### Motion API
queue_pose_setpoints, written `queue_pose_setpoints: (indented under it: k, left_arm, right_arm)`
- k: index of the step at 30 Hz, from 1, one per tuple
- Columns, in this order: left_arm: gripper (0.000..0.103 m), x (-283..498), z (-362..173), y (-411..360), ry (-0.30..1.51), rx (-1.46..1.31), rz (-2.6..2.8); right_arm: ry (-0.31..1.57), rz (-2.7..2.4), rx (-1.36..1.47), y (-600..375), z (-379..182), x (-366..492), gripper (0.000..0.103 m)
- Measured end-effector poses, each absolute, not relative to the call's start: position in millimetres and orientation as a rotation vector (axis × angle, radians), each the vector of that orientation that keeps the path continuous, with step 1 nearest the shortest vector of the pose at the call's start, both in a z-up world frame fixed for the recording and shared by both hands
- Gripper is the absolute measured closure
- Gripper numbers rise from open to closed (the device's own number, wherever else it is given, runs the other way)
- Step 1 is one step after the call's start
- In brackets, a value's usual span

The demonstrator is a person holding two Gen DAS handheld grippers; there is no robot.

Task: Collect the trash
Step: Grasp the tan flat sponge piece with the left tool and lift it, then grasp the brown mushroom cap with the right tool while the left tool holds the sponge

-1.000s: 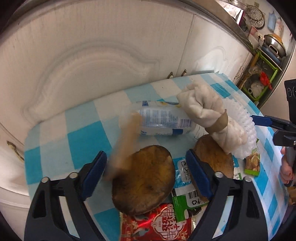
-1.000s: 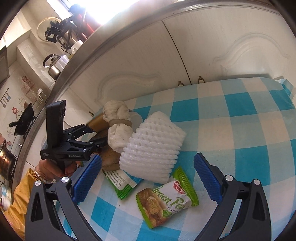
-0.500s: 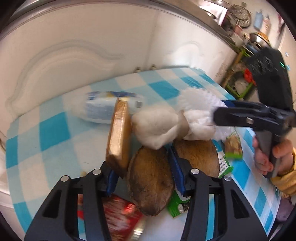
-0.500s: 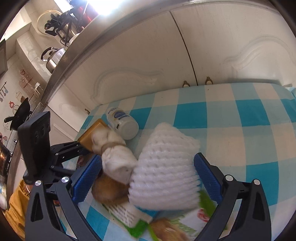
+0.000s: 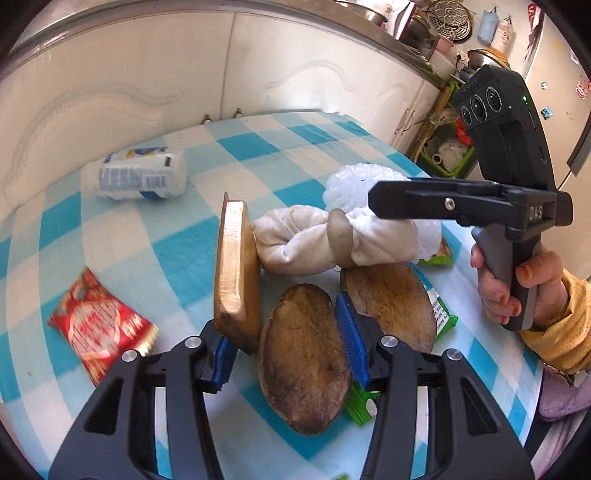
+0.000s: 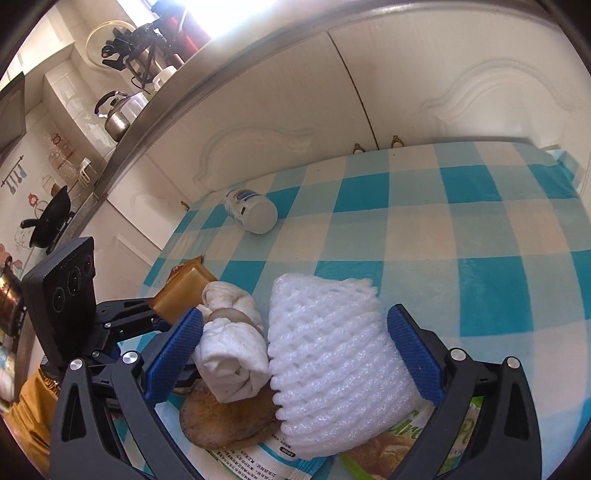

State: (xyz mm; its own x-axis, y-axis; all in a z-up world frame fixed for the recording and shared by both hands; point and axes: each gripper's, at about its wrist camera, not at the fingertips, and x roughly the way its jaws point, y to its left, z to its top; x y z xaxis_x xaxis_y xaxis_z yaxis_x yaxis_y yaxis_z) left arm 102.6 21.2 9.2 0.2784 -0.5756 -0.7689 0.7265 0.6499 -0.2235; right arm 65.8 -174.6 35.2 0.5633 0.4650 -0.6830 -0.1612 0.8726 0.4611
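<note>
Surface (image 6: 480, 236) is covered by blue-white checked cloth. Cream cabinet doors (image 5: 147, 74) with small handles (image 6: 396, 141) are seen behind. A kettle (image 6: 118, 114) is lit by bright window light (image 6: 236, 14) on the counter.

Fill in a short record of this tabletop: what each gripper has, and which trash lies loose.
Left gripper: fingers have just been closing, now clamped on tan slab and brown oval piece together
Right gripper: open, straddling white foam net and rolled cloth
Loose: white bottle on its side; red packet; second oval piece
Surface: blue checked cloth
</note>
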Motion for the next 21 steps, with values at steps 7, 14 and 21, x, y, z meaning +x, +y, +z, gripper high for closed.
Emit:
queue_pose_setpoints:
  k: [7,14,21]
  left_arm:
    - [0.031,96,22,31,0.899,0.113,-0.82]
    - [0.045,110,26,41,0.901,0.006,-0.781]
    - [0.091,113,18,43,0.931,-0.027,-0.737]
  right_arm:
    - [0.813,0.335,0.295,-175,58,31,0.004]
    - [0.74,0.317,0.273,-176,74,-6,0.004]
    - [0.74,0.378,0.154,-143,77,-27,0.004]
